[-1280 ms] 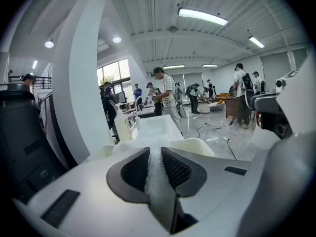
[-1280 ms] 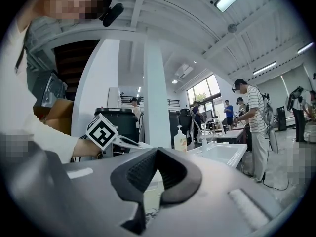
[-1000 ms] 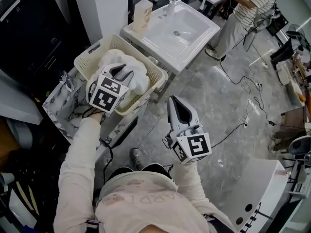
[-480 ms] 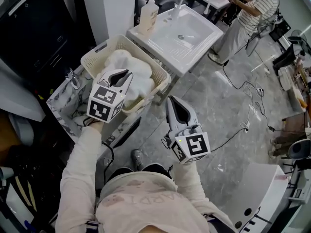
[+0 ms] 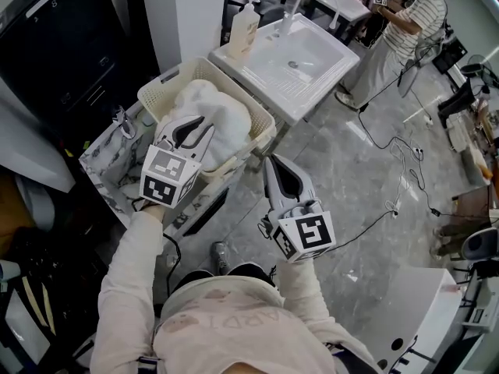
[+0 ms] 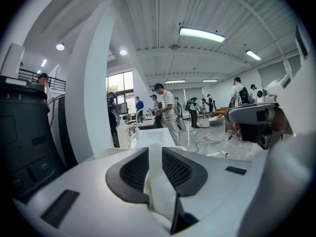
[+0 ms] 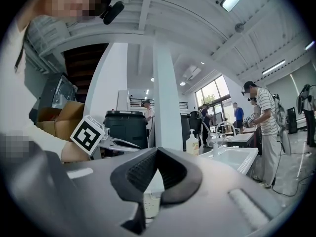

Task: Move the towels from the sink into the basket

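1. Left gripper (image 5: 206,123): the jaws stand a narrow gap apart and have just been opening. The pads press on nothing. In the left gripper view only white shows through the gap, from what lies beyond.
2. A second ago this gripper sat low over the middle of the heap. It is now drawn back to the near rim of the basket (image 5: 166,82) and sits higher.
3. Right gripper (image 5: 274,164): the jaw tips meet with nothing between them. It hangs over the grey floor (image 5: 351,178), to the right of the basket, much where it was before.
4. Towels (image 5: 221,109): a white heap lying inside the basket. Neither claw has hold of one.
5. The basket stands just beside the left edge of the white sink (image 5: 261,67). A soap bottle (image 5: 245,23) stands at the sink's far left corner.
6. A person in a striped shirt (image 5: 409,23) stands beyond the sink.
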A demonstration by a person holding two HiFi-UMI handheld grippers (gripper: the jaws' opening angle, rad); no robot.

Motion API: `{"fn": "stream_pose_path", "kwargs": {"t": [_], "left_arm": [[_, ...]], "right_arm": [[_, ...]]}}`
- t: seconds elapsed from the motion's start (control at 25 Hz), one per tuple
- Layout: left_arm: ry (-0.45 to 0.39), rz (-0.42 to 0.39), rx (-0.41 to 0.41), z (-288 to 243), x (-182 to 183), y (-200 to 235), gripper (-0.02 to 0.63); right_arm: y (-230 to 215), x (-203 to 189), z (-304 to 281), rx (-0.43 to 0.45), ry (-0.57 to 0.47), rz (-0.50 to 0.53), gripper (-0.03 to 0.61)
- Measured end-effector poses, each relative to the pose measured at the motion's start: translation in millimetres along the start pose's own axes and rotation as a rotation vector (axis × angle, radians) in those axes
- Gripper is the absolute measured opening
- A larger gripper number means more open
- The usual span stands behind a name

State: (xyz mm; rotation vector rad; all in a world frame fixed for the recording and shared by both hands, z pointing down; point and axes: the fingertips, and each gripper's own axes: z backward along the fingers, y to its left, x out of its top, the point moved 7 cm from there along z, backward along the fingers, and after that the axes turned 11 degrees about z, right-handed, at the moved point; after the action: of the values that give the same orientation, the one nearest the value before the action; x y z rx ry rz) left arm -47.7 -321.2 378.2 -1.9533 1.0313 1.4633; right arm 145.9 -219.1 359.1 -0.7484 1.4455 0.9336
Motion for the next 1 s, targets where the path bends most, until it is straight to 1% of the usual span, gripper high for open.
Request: {"fn": "stream_pose_path", "kwargs": {"t": [0.08,0.12,0.32,0.48,1.0], "left_arm": [[-0.032,0.028,0.019,11,2,1,0.022],[-0.045,0.039,0.026,16,2,2,0.006],[-0.1,0.08,0.047,45,3,0,0.005],[-0.15,0.082,0.068,70,3,-2,0.006],[-0.258,0.113,0.125,145,-1,-3,0.005]], "right_arm": [[4,2,2,0.003,-0.003,-0.001,0.011],[6,3,2,0.006,-0.004,0.0,0.01],[17,8,4,0.025,-0.001,0.013,0.011],[29,11,6,0.039,-0.007,0.015,0.011],[67,24,12,0.081,-0.015,0.04,0.01]]}}
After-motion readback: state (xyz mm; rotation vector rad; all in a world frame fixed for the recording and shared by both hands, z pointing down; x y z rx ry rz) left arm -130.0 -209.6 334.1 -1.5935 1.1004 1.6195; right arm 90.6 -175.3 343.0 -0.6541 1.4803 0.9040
